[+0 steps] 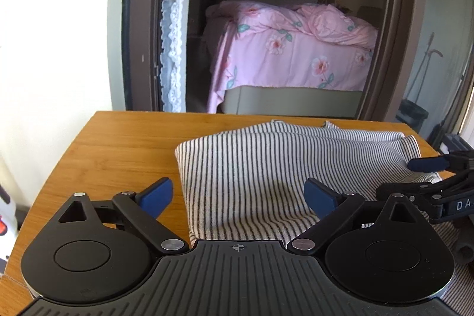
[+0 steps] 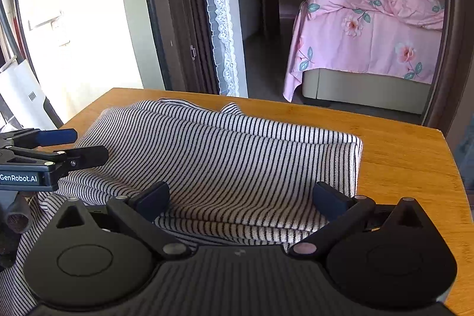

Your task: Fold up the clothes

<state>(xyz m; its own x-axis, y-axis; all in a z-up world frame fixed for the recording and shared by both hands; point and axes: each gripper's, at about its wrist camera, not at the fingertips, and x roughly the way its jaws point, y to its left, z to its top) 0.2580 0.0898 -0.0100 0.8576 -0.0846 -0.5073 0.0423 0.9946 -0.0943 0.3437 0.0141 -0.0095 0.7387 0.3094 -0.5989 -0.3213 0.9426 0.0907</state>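
A black-and-white striped garment lies folded on the wooden table; it also shows in the right wrist view. My left gripper is open and empty, just above the garment's near left part. My right gripper is open and empty, above the garment's near right part. The right gripper also shows at the right edge of the left wrist view, and the left gripper at the left edge of the right wrist view. Both hover side by side over the cloth.
The table ends just beyond the garment. Behind it is a doorway with a lace curtain and a bed with pink floral bedding. A white appliance stands left of the table.
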